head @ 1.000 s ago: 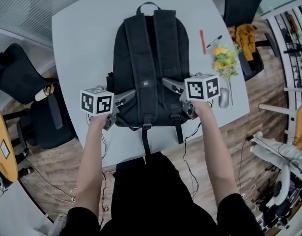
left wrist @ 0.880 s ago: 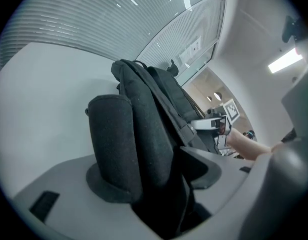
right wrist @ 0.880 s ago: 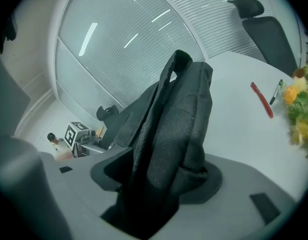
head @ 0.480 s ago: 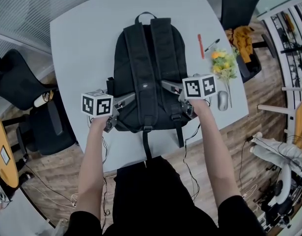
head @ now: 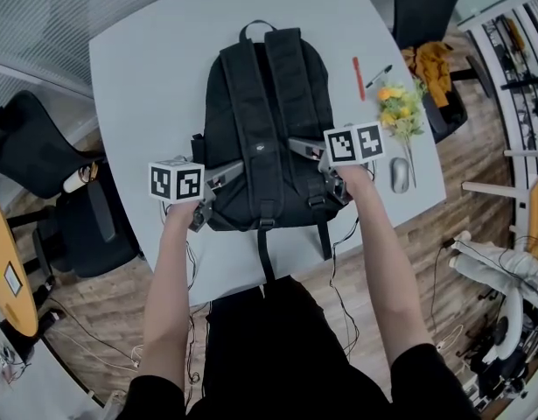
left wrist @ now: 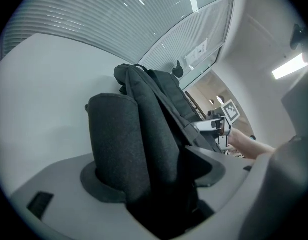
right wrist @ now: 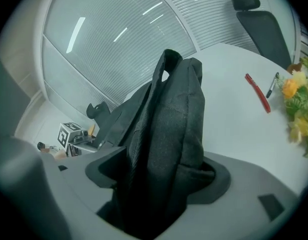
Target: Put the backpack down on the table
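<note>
Both forearms extend forward. The left hand-held gripper (head: 218, 191) and right hand-held gripper (head: 319, 169), jaws just opening, loosely straddle the backpack (head: 260, 103).

— What colours do you get on your feed?
— I read the backpack (head: 264, 129) as plain black, the table (head: 146, 77) pale grey.
— And the rest?
— A red pen (head: 359, 73), yellow-orange flowers (head: 398, 108) with green leaves; my marker cubes (head: 176, 182) carry black squares on white.
</note>
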Action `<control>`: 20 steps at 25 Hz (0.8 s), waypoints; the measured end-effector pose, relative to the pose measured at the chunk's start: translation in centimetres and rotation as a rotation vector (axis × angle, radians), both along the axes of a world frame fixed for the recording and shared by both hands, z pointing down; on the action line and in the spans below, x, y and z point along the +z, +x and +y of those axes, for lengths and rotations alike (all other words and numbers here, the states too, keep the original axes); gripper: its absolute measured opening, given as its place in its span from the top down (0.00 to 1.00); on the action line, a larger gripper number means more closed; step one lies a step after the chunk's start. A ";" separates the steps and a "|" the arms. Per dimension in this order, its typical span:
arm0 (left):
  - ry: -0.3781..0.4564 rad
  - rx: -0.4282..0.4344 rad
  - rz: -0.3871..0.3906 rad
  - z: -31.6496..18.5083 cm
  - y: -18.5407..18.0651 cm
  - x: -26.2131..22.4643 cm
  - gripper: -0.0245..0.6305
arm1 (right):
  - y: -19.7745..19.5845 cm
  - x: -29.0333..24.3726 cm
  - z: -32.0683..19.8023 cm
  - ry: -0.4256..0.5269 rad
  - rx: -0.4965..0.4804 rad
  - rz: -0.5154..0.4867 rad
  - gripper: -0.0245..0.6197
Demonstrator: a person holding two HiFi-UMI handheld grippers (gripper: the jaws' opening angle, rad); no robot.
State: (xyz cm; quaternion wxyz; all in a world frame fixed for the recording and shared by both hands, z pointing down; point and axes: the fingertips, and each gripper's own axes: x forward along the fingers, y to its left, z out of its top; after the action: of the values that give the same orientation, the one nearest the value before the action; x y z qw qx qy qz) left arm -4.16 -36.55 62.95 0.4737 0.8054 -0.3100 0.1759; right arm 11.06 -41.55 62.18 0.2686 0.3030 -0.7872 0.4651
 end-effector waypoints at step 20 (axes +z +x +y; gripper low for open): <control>0.058 -0.073 -0.084 0.8 -1.5 -0.9 0.27 | 0.9 -1.8 1.6 0.131 0.019 0.128 0.24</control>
State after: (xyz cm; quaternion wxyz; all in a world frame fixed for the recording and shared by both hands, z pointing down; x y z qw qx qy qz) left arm -5.67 -35.74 62.09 0.4430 0.7988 -0.3635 0.1831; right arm 11.95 -39.97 60.33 0.2934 0.3566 -0.7942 0.3949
